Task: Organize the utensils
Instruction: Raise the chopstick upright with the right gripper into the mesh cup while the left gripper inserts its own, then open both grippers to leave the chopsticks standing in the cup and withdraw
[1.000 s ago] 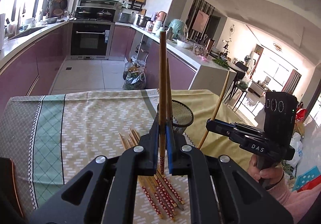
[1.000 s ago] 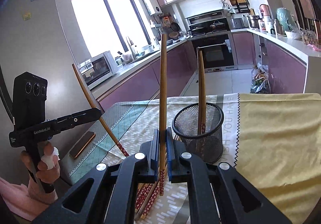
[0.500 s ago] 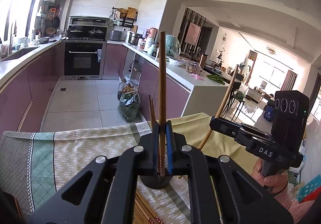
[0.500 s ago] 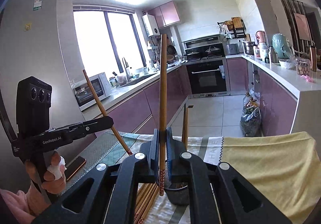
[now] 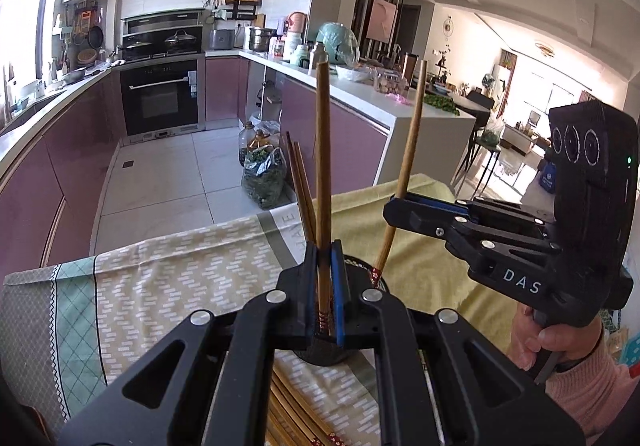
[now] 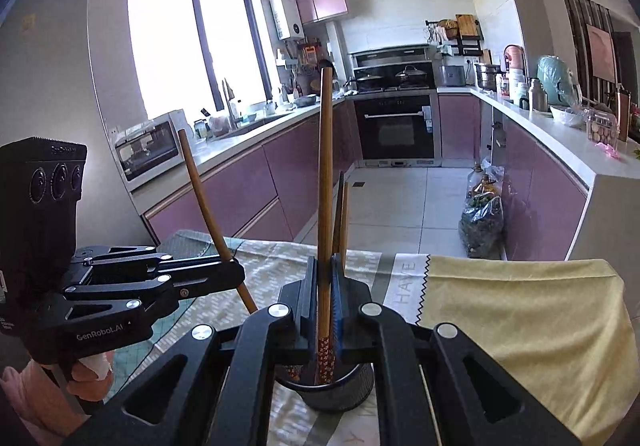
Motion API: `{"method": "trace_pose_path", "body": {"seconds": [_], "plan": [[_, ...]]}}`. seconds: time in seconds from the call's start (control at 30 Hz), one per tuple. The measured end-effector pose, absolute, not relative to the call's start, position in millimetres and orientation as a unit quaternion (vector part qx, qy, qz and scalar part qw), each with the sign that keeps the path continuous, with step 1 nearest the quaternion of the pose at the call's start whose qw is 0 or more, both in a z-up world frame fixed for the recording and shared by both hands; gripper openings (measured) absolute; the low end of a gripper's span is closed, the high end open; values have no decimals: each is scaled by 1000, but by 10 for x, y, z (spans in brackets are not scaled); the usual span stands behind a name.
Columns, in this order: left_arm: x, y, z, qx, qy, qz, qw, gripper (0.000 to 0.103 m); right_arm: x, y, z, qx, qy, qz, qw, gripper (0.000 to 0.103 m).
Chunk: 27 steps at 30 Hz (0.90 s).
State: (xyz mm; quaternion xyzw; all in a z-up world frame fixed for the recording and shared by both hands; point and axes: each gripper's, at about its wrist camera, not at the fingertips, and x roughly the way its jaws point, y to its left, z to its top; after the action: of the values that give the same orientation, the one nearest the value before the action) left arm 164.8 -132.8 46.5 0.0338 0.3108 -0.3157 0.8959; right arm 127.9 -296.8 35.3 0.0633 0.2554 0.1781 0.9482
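Note:
My left gripper is shut on an upright wooden chopstick, right above the black mesh cup. Two chopsticks stand in the cup. My right gripper is shut on another upright chopstick, its patterned tip over the mesh cup. The right gripper also shows in the left wrist view, holding its chopstick with the tip at the cup rim. The left gripper shows in the right wrist view with its chopstick. Several loose chopsticks lie on the table.
The table carries a patterned cloth with a yellow part on the right. Beyond its far edge lie the kitchen floor, purple cabinets, an oven and bags on the floor.
Both grippers have risen and moved over the mesh cup, each still holding its chopstick. The cup, earlier ahead of them, now sits right beneath the fingers.

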Motion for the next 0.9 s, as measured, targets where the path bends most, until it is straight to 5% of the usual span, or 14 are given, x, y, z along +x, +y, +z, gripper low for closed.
{"method": "trace_pose_path", "body": {"seconds": [0.6, 0.9], "plan": [[2095, -1474, 49, 45, 378, -304, 873, 8, 1621, -2896, -13, 66, 345, 166, 921, 6], [2100, -1387, 0, 28, 372, -283, 883, 18, 1572, -2925, -8, 74, 331, 155, 928, 20]]}}
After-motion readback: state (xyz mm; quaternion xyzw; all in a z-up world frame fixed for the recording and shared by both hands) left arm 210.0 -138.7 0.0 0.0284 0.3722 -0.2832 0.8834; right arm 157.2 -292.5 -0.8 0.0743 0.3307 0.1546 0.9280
